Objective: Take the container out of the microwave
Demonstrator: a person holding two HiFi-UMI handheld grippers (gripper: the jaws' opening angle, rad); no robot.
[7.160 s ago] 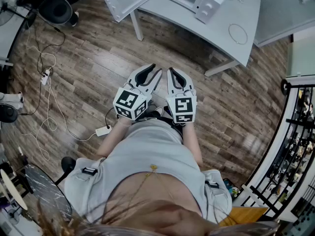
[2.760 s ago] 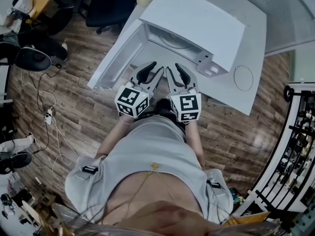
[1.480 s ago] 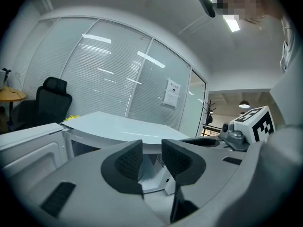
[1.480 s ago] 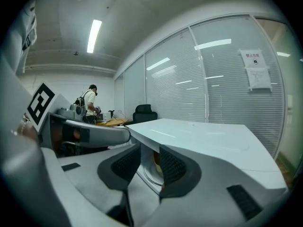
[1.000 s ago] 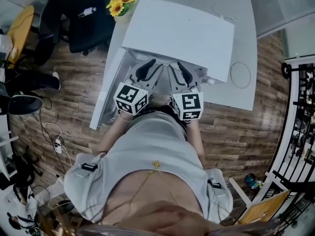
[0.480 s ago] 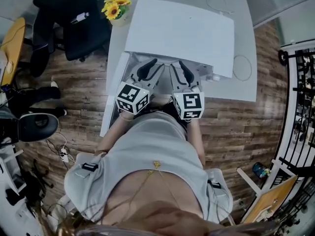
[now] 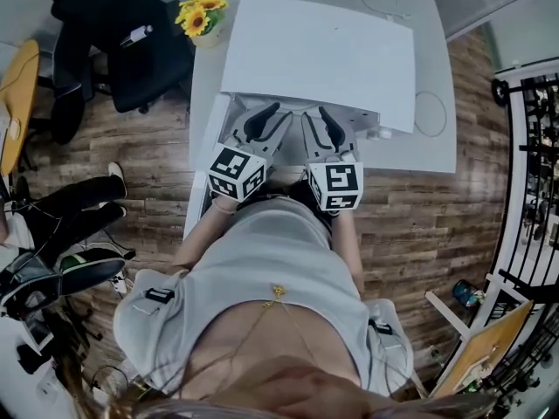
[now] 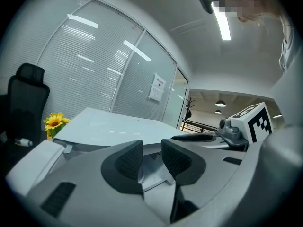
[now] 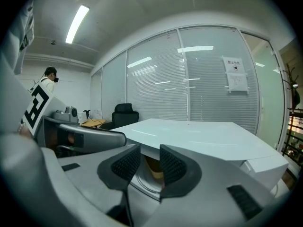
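**Operator:** What am I standing at?

**Spotter:** You face a smooth white surface [image 7: 437,138] with a rounded front edge, standing on a wood-plank floor [image 7: 410,225]. On it sits a boxy white microwave [image 7: 319,55], and the head view looks down on its flat top. Its door [image 7: 203,164], a flat white panel, is swung wide open to your left.

**Operator:** And my grippers?

**Spotter:** You hold them side by side at the microwave's open mouth, both pointing in. Your left gripper [image 8: 151,148] has its dark, finely knurled pads a narrow gap apart with nothing between them. Through that gap you see part of the round, pale turntable [image 8: 150,174]. Your right gripper [image 9: 150,157] is the same, with its jaws slightly parted and gripping nothing.

**Operator:** Where is the container?

**Spotter:** It is inside the microwave, beyond your right gripper's tips and not touched by them. In the right gripper view a tan sliver of the container [image 9: 153,169] shows through the gap, just above the turntable's curved rim. So little of it shows that you cannot tell its shape, its material or which way its long axis runs.

**Operator:** Anything smaller nearby?

**Spotter:** A black office chair [image 7: 131,33] stands off the surface's far left corner. A small bunch of yellow sunflowers [image 7: 196,16] sits on that corner.
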